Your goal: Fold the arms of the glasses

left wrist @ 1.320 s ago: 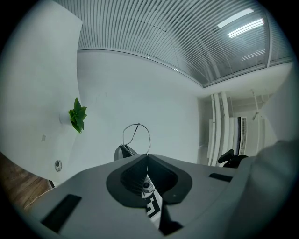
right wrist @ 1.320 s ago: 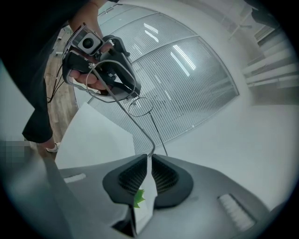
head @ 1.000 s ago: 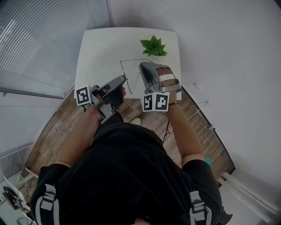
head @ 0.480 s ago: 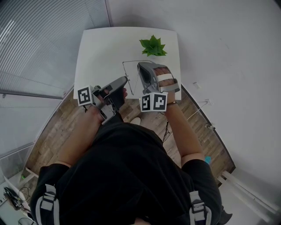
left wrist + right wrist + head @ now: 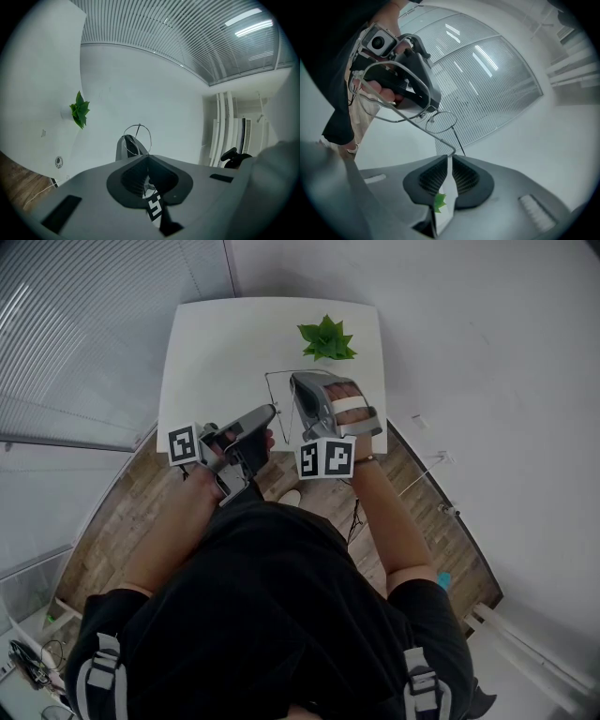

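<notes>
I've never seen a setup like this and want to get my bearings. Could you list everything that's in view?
glasses: one, thin silver wire frame, held in the air between the two grippers, above the table
plant: one, green, near the table's far edge
table: one, white, under the grippers
floor: brown wood, around the table
blinds: pale grey slats, along the left side
left gripper: one, grey, jaws closed on the glasses' frame
right gripper: one, grey, jaws pinching the tip of one arm of the glasses
marker cubes: two, black and white, one on each gripper
person's hands: two, one gripping each gripper
person's clothing: black, at the bottom of the head view
</notes>
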`<state>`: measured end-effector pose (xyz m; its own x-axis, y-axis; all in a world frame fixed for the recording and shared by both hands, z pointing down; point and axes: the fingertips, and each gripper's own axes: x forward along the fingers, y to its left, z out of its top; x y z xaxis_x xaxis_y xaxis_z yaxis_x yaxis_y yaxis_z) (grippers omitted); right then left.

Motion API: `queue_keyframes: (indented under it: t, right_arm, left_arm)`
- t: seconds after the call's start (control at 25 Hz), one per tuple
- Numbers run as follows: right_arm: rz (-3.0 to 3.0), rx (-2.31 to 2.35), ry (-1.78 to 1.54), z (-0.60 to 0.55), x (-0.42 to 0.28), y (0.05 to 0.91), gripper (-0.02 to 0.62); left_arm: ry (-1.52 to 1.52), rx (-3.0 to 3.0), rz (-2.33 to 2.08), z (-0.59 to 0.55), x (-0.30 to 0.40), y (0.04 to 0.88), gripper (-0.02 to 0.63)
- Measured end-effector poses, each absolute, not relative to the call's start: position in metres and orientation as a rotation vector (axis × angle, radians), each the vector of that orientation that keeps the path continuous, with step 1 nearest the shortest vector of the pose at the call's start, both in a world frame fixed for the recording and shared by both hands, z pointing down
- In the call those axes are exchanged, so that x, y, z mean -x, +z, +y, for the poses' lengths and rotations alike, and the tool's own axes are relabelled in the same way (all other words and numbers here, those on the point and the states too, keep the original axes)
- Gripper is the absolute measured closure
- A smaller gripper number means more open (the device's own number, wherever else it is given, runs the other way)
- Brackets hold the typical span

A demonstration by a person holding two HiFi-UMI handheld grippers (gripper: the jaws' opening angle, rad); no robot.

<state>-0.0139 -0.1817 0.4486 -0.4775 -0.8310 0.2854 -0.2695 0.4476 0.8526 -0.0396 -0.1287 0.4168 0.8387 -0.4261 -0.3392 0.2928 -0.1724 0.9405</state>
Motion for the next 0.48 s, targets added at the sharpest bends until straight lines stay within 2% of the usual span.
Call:
queue_keyframes:
  t: [0.48]
  right_arm:
    - [-1.985,-0.887,-1.021,-0.1779,0.0212,0.4479,0.552]
  left_arm:
    - [-0.636,-1.619,-0.085,-0.1256,0.0373,0.4146,0.595]
